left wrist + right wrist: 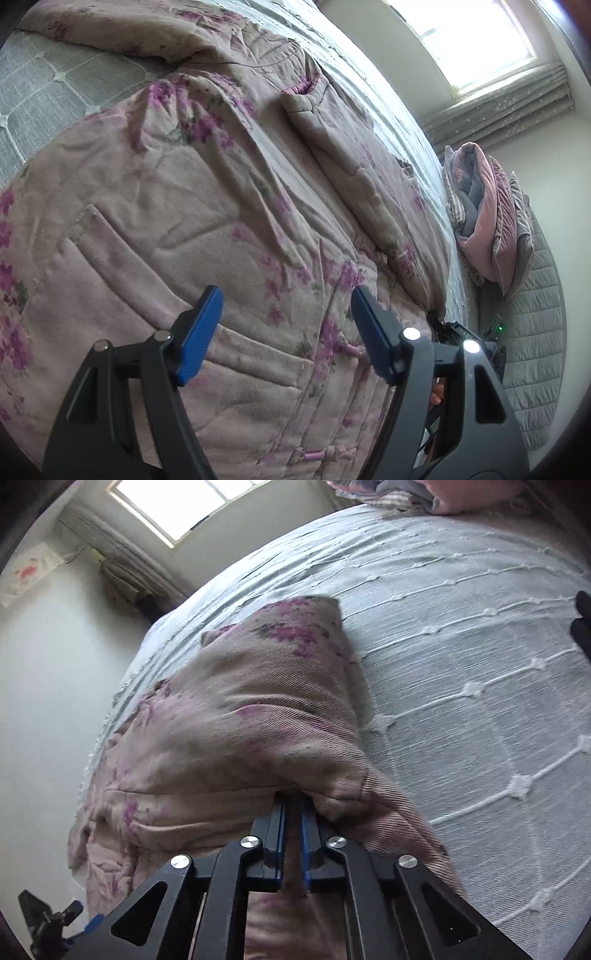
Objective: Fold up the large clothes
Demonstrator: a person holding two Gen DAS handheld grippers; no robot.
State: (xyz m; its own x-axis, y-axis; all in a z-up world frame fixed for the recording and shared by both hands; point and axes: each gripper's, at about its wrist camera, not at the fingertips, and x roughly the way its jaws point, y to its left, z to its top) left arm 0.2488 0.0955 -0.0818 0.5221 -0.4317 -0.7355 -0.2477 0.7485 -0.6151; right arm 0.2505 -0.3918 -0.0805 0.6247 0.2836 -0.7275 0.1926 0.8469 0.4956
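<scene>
Mid-fold — padded pink floral jacket (229,206) on the pale quilted bedspread (461,646).
Our right gripper (291,834) pinches the jacket's edge to carry it over; left gripper (286,332) hovers above, jaws wide, empty.

You work over a bed covered by a pale grey-blue bedspread (461,635) with raised stitched lines and small tufts. A bright window (476,44) sits high in a plain off-white wall (48,686), with grey curtains (509,107) bunched beside it. Folded pink and grey bedding (480,218) is stacked at the bed's far end. Daylight is the only evident light source.
</scene>
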